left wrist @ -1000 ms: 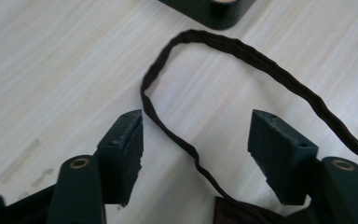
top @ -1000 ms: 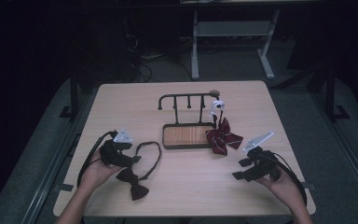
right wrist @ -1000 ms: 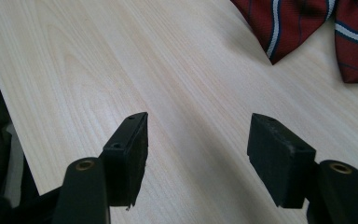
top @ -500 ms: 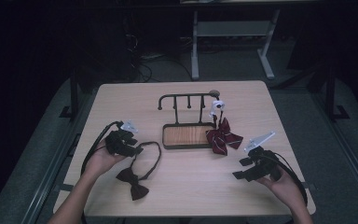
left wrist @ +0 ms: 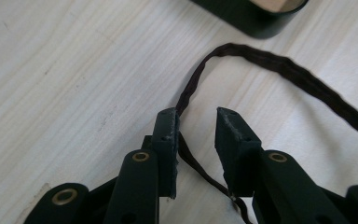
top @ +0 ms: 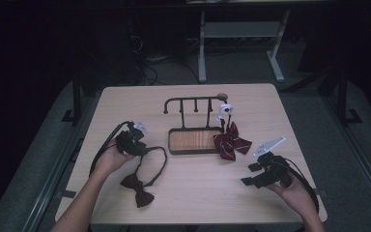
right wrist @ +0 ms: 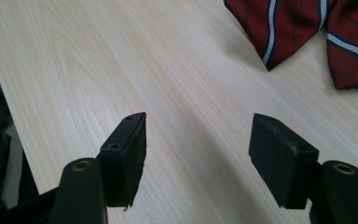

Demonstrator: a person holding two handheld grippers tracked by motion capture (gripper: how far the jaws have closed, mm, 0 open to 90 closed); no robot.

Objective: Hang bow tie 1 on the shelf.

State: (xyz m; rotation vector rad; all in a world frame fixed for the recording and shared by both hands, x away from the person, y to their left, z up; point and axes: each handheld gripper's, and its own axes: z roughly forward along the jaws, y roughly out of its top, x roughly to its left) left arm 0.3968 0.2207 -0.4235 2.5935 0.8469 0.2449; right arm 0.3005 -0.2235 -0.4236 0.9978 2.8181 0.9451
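A dark bow tie point(top: 137, 189) lies on the table at the front left, its thin strap point(top: 162, 157) looping up toward the stand. My left gripper point(top: 130, 141) sits over the strap's far left end. In the left gripper view its jaws stand a little apart, so the left gripper point(left wrist: 196, 116) is open, with the strap point(left wrist: 279, 65) running between them along the left one. A red striped bow tie point(top: 230, 142) hangs from the right end of a black hook stand point(top: 195, 101). My right gripper point(top: 263, 174) rests open at the front right, with the striped tie point(right wrist: 284, 28) ahead of it.
The stand has a wooden tray base point(top: 193, 140) with a black rim point(left wrist: 256, 21) in the table's middle. A white clip point(top: 225, 109) tops the striped tie. The wooden table point(top: 270, 106) ends close behind my right hand, its edge point(right wrist: 9, 130) near the right gripper's left jaw.
My left gripper has moved forward along the table, from beside the bow to the strap's far end. The right gripper and both ties have stayed put.
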